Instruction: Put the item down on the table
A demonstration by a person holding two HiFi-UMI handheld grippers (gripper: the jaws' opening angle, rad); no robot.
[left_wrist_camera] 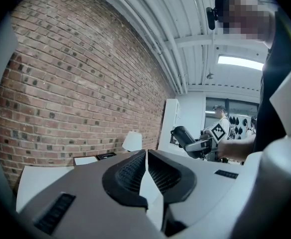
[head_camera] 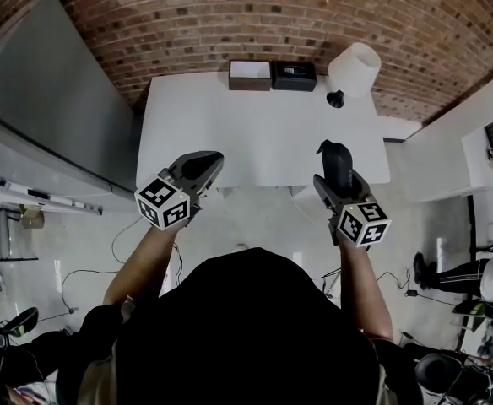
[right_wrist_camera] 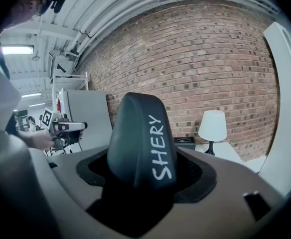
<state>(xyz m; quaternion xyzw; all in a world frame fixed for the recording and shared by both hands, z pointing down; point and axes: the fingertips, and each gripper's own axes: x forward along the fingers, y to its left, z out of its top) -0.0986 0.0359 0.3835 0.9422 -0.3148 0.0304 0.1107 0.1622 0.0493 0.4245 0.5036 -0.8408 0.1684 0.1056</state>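
Note:
A dark, rounded, elongated item with white lettering stands upright between the jaws of my right gripper, which is shut on it. In the head view that gripper holds the item in the air over the front right edge of the white table. My left gripper hovers at the table's front left. Its jaws meet with nothing between them. From the left gripper view the right gripper and the item show off to the right.
At the table's far edge stand a white-topped box, a black box and a white lamp. A brick wall lies behind. A grey cabinet stands to the left, a white unit to the right.

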